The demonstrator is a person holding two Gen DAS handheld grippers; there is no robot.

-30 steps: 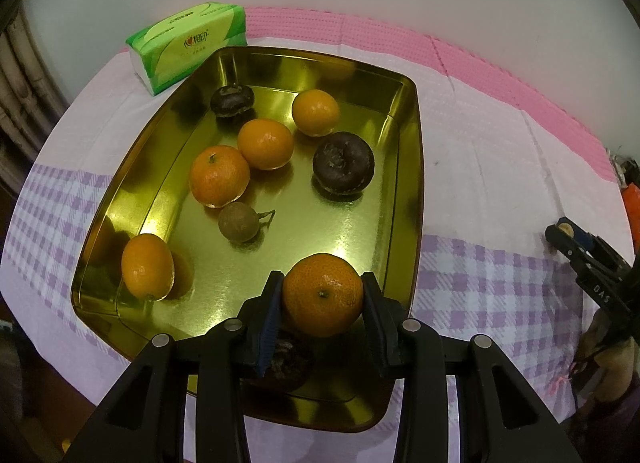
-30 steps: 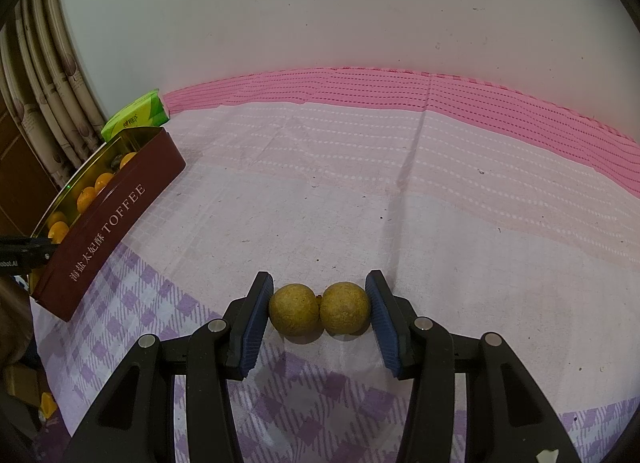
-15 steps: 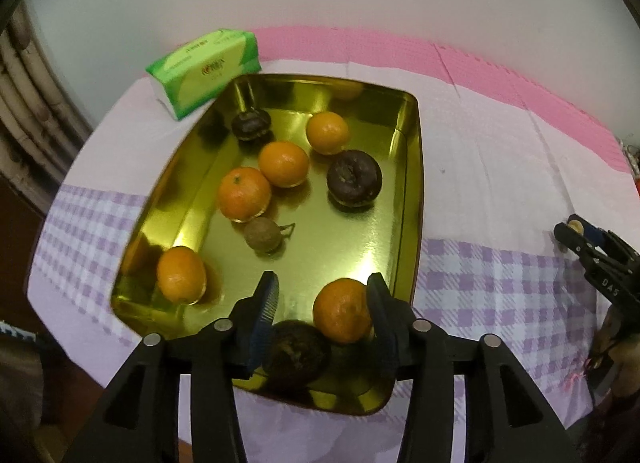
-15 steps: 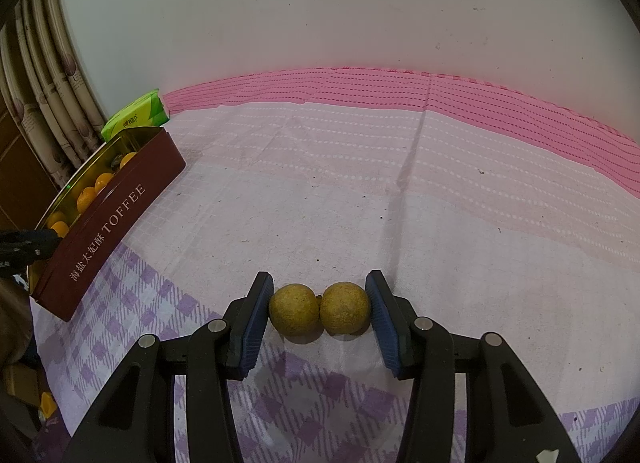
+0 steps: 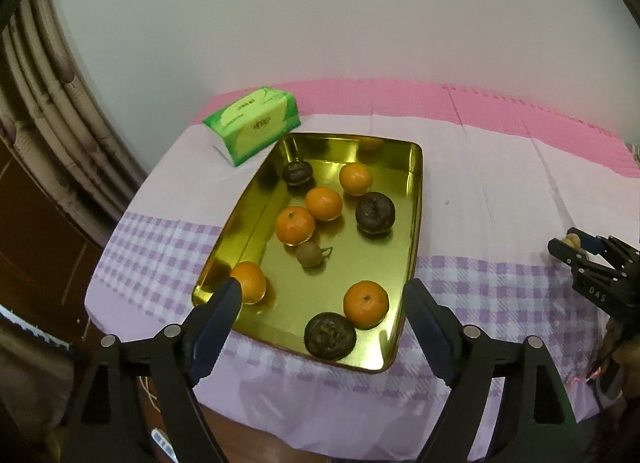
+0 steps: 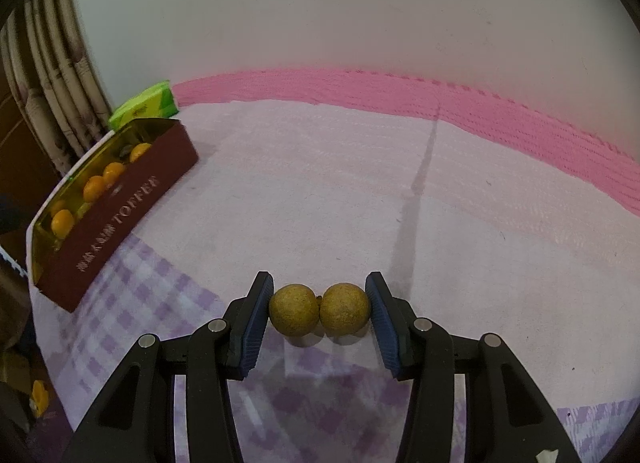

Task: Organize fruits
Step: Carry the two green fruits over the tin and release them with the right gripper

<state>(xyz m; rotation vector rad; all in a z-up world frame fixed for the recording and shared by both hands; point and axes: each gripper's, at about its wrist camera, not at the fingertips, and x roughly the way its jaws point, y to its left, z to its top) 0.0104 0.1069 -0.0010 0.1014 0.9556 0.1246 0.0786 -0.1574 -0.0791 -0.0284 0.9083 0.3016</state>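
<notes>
The left gripper had just let go: its jaws had been opening and stood spread wide with nothing between them, lifted clear above the near end of the gold tin tray. The mandarin it had been pinching a second earlier lay in the tray's near right part, touching a dark, wrinkled fruit beside the near rim. That reads as one more fruit delivered, leaving this gripper free for another.

The right gripper had not changed. It pinched a joined pair of brown longans low over the checked part of the tablecloth, well apart from the tray; whether they touched the cloth could not be told. They looked like the next to go in.

The pair's long axis ran straight across the jaws, one longan against each pad. The tray's long axis ran from the table's near edge toward its far edge, the far end pointing at a green tissue pack by the far left corner. The released mandarin sat with its stem dimple facing up.
</notes>
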